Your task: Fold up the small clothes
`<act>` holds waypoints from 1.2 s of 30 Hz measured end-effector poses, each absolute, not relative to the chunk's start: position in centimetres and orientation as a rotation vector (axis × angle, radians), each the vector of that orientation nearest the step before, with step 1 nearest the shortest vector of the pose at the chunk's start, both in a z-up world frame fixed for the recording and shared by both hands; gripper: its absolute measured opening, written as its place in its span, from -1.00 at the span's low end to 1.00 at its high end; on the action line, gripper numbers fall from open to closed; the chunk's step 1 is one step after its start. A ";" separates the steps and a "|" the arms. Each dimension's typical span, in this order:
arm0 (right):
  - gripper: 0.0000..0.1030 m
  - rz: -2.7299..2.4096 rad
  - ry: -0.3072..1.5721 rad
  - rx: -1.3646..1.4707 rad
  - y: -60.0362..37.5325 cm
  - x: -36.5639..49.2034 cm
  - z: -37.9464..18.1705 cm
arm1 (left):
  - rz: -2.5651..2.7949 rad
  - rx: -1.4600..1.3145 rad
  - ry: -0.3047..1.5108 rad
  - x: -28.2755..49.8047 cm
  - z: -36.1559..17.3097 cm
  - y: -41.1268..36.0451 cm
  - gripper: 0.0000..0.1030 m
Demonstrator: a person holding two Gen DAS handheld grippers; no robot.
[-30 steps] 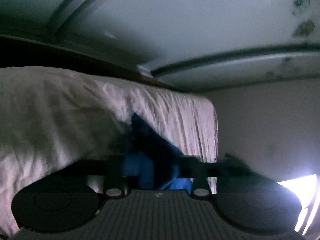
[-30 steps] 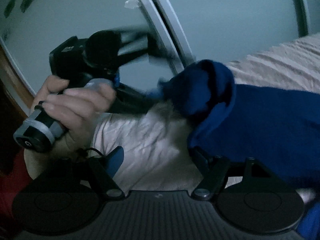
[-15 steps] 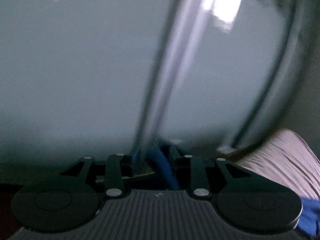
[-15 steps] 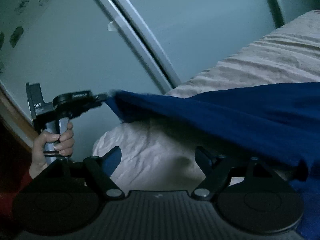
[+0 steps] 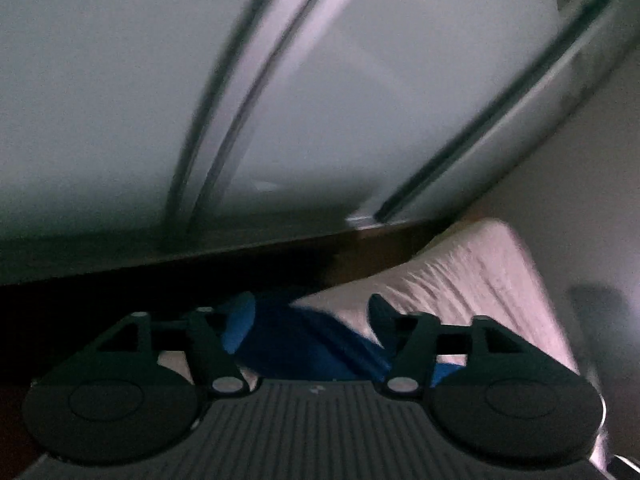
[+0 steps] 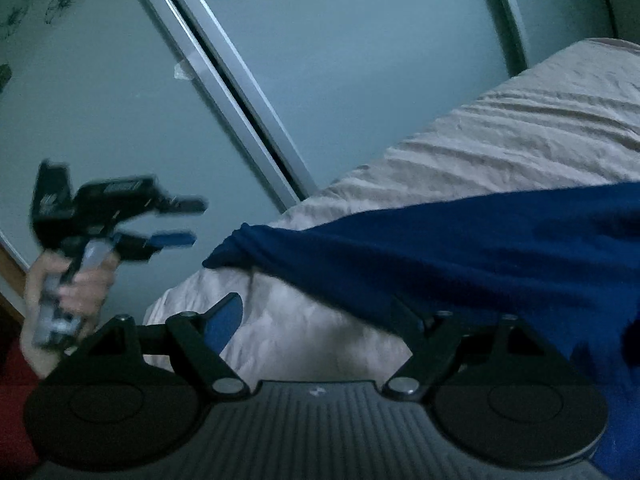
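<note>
Left gripper (image 6: 188, 220) — jaws spread, nothing between them; half a second ago it pinched the garment's left corner taut, so that corner has been released. In its own view the fingers stand wide with blue cloth lying past them.

Blue garment (image 6: 460, 248) now drapes on the bed sheet (image 6: 520, 132), its freed corner (image 6: 224, 256) drooping near the left edge of the bed. Judgement: spreading step done on this side; a fold can follow.

Right gripper (image 6: 320, 312) — also wide; its right finger sits under or against the cloth edge, no grip evident.

Room: bare sheet far and right; sliding door (image 6: 240, 80) close behind the left side.
</note>
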State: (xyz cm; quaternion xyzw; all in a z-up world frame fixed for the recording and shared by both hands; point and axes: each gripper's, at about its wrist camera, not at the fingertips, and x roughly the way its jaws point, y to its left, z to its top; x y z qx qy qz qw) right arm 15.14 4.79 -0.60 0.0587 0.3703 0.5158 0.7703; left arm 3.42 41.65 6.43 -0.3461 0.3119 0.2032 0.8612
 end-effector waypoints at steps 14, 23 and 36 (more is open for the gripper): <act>0.58 1.055 0.739 0.123 -1.1 13.2 0.4 | 0.462 -0.825 0.868 7.8 4.1 45.7 -0.97; 0.58 0.892 0.681 0.249 -9.1 12.9 0.9 | 0.151 -0.278 0.461 7.9 15.3 30.0 -0.97; 0.65 0.373 0.553 0.483 -27.7 9.2 0.4 | -0.624 0.198 0.410 4.0 13.0 6.6 0.27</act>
